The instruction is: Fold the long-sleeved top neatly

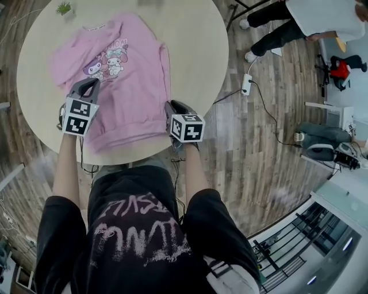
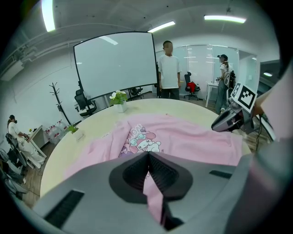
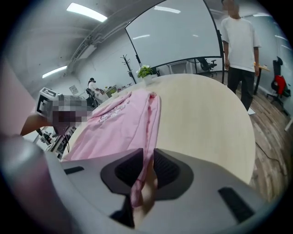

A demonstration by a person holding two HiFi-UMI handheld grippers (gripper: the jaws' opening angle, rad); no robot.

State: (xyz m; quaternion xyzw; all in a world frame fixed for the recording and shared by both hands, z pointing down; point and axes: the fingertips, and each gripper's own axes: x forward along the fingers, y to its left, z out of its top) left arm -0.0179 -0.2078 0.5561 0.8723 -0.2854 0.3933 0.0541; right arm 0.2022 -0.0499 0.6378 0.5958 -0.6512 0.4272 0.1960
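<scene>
A pink long-sleeved top (image 1: 129, 74) lies print-up on the round beige table (image 1: 195, 34), collar at the far side and hem toward me. My left gripper (image 1: 87, 87) sits at the top's left side and is shut on a fold of pink fabric (image 2: 153, 189), seen pinched between the dark pads in the left gripper view. At the right edge near the hem is my right gripper (image 1: 171, 108). In the right gripper view its jaws (image 3: 147, 160) stand slightly apart, and the top's right edge (image 3: 149, 123) runs between them beside one pad.
A small potted plant (image 1: 64, 8) stands at the table's far left rim. On the wooden floor to the right lie a power strip (image 1: 246, 84) and its cable. A person (image 2: 169, 68) stands beyond the table, with others and office chairs farther back.
</scene>
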